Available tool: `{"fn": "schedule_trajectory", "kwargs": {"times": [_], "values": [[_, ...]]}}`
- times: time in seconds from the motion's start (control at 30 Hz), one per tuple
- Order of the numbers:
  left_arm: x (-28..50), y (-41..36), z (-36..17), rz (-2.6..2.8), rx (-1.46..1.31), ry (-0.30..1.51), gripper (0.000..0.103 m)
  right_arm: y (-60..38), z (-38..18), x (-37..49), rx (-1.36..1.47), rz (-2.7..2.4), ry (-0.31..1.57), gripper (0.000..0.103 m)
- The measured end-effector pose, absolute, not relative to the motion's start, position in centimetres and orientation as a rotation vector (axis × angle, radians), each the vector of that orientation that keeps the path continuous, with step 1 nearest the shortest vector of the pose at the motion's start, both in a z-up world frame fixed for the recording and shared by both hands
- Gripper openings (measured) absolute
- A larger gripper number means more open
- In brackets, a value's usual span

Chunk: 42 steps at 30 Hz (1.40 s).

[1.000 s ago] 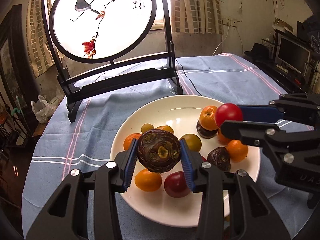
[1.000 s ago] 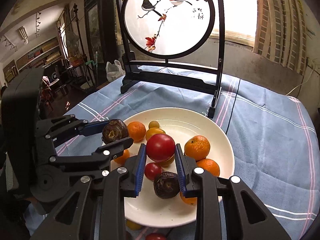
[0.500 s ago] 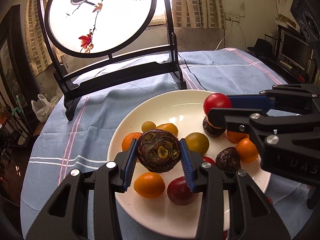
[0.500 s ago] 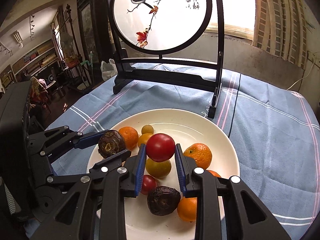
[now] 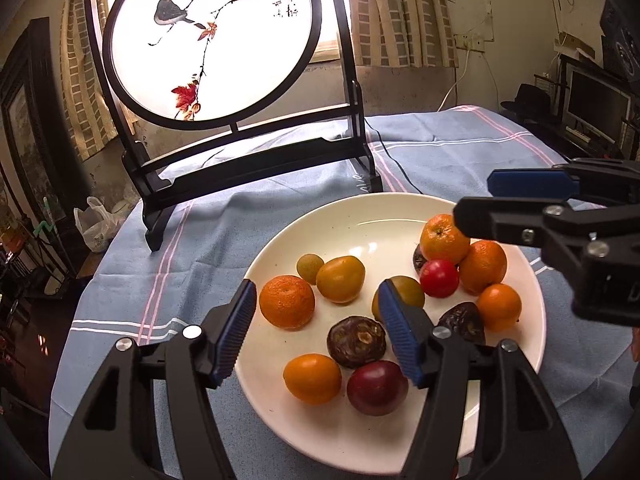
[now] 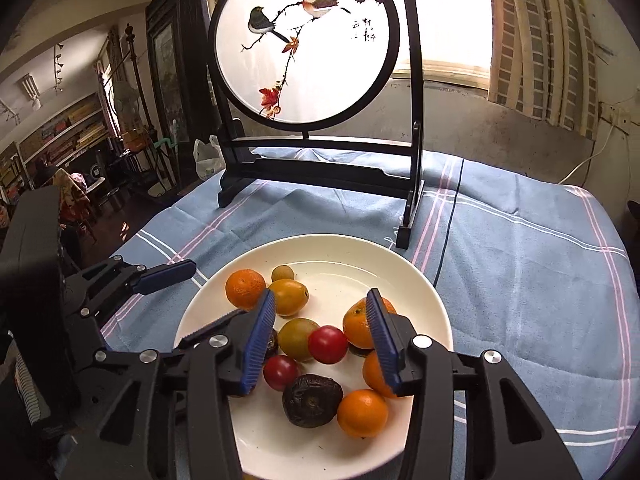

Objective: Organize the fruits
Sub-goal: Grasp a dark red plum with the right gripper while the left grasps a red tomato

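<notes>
A white plate (image 5: pixel 360 210) holds several fruits: oranges, yellow-green ones, red tomatoes and dark wrinkled ones. My left gripper (image 5: pixel 318 334) hovers over the plate's near left part with its jaws opening. The dark wrinkled fruit (image 5: pixel 357 342) lies on the plate below and between the pads, untouched. My right gripper (image 6: pixel 320 340) hangs over the plate (image 6: pixel 320 240), jaws opening too. The red tomato (image 6: pixel 327 344) rests among the fruit under its pads, free of them. Each gripper shows in the other's view: the right gripper (image 5: pixel 476 200), the left gripper (image 6: pixel 204 292).
A round painted screen on a black stand (image 5: pixel 256 168) rises just behind the plate, with a black cable (image 5: pixel 396 168) running off beside it. The blue striped cloth (image 6: pixel 520 260) covers the round table, whose edge drops off at left and right.
Both grippers opened. The dark fruit dropped from the left jaws onto the plate. The red tomato fell from the right jaws and lies among the fruit.
</notes>
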<state>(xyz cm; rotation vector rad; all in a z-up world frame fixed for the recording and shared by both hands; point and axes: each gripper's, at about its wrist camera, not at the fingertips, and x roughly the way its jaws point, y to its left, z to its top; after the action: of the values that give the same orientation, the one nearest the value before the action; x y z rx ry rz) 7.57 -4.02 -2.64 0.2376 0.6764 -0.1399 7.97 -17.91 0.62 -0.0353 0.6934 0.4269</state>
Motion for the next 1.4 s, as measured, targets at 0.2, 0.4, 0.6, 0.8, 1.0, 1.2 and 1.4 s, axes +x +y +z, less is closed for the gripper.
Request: {"fn": "schedule_trajectory", "kwargs": {"times": [0.2, 0.4, 0.6, 0.8, 1.0, 1.2, 1.4], "values": [[5.5, -3.8, -1.7, -0.148, 0.243, 0.656, 0.062, -19.6, 1.3, 4.5, -0.065, 0.426, 0.679, 0.051], [2.4, -2.3, -1.3, -0.15, 0.232, 0.639, 0.069, -20.6, 0.2, -1.0, -0.078, 0.454, 0.69, 0.059], [-1.2, -0.7, -2.5, -0.187, 0.22, 0.68, 0.069, -19.5, -3.3, -5.7, -0.129, 0.521, 0.776, 0.06], [-3.6, 0.3, -4.1, -0.218, 0.232, 0.73, 0.07, -16.8, -6.8, -7.2, -0.177, 0.589, 0.869, 0.06], [-4.6, -0.1, -5.1, -0.259, 0.258, 0.764, 0.07, -14.8, -8.3, -6.2, -0.199, 0.604, 0.909, 0.05], [-4.5, -2.6, -6.8, -0.334, 0.31, 0.797, 0.07, -15.8, -8.4, -6.2, -0.193, 0.575, 0.901, 0.037], [-3.0, -4.9, -8.3, -0.368, 0.324, 0.815, 0.069, -18.8, -7.8, -6.3, -0.123, 0.543, 0.885, 0.037]]}}
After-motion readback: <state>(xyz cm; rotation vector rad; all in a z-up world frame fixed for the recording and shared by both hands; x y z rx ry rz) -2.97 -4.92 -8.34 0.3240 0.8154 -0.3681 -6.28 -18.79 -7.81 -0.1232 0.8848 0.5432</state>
